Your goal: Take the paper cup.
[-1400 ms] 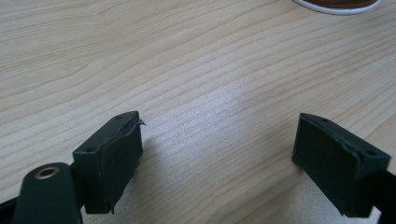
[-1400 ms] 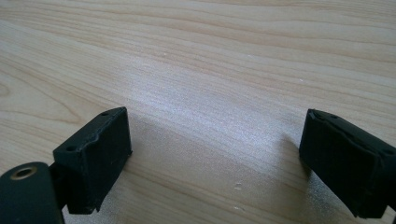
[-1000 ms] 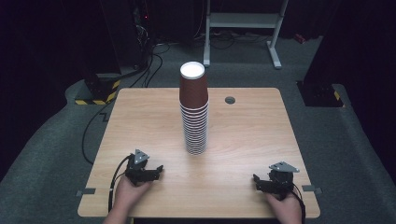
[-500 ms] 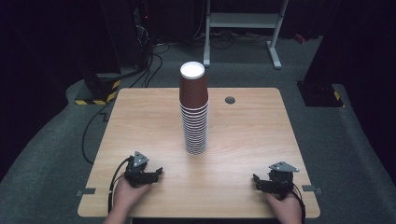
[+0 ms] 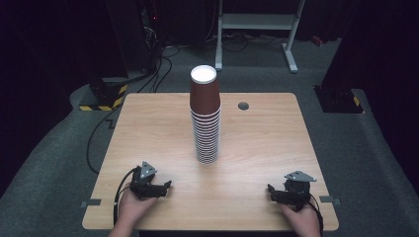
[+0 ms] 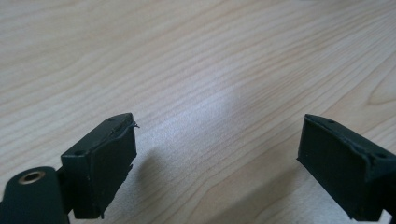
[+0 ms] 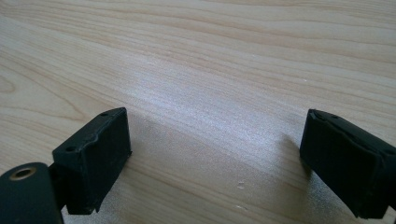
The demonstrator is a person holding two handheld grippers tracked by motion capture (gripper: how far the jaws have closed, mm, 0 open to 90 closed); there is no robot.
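A tall stack of brown paper cups (image 5: 206, 118), turned upside down with a white base on top, stands at the middle of the wooden table (image 5: 148, 128). My left gripper (image 5: 167, 187) rests near the front left edge, well short of the stack. Its jaws have just been opening, and in the left gripper view (image 6: 217, 154) they stand apart over bare wood with nothing between them. My right gripper (image 5: 271, 192) lies near the front right edge, open as well, and in the right gripper view (image 7: 215, 154) its jaws frame only tabletop.
A small round grommet hole (image 5: 243, 105) sits behind and right of the stack. Dark carpet surrounds the table, with cables (image 5: 99, 133) on the floor at the left and a metal stand (image 5: 257, 22) beyond the far edge.
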